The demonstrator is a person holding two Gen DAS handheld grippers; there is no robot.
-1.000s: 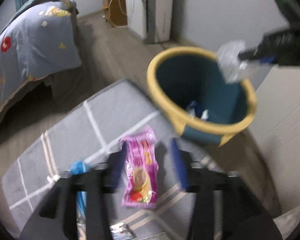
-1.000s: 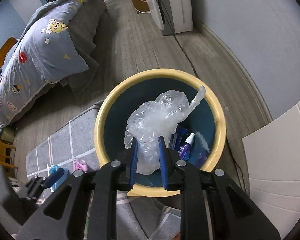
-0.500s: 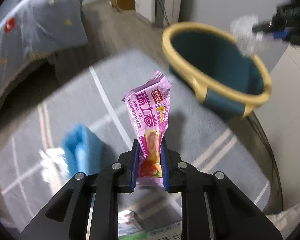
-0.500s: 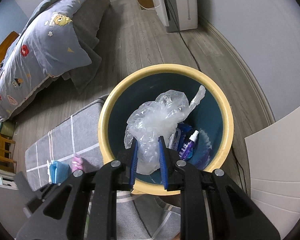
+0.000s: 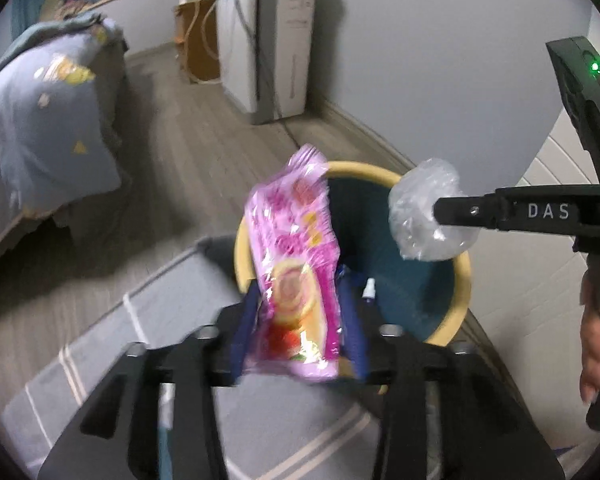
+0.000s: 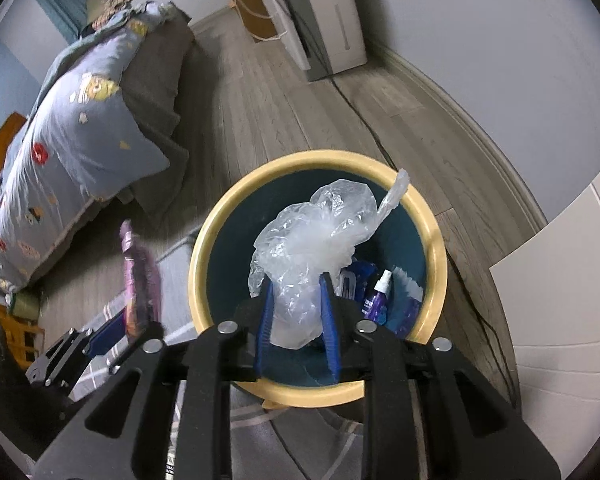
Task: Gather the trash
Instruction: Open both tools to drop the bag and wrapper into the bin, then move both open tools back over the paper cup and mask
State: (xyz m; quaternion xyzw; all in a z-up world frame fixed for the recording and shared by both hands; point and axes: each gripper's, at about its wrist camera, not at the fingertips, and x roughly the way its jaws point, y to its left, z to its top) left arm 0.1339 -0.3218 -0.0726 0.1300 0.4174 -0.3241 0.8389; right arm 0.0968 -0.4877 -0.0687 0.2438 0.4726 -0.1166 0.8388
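Note:
My left gripper (image 5: 300, 320) is shut on a pink snack wrapper (image 5: 294, 264) and holds it up in the air just left of the yellow-rimmed teal trash bin (image 5: 462, 280). My right gripper (image 6: 297, 312) is shut on a crumpled clear plastic bag (image 6: 320, 236) and holds it over the bin's opening (image 6: 198, 256). The bag also shows in the left wrist view (image 5: 424, 216), and the wrapper in the right wrist view (image 6: 138, 280). A purple spray bottle (image 6: 378, 298) and blue packets (image 6: 356, 276) lie in the bin.
A grey rug with white lines (image 5: 112, 344) lies under the left gripper. A bed with a blue quilt (image 6: 76, 144) stands to the left. A white appliance (image 5: 272, 40) with a cable stands by the far wall. A white cabinet (image 6: 568, 300) is at the right.
My left gripper closed on the pink wrapper, lifted it off the rug and moved it up beside the bin. The right gripper stays over the bin with the bag.

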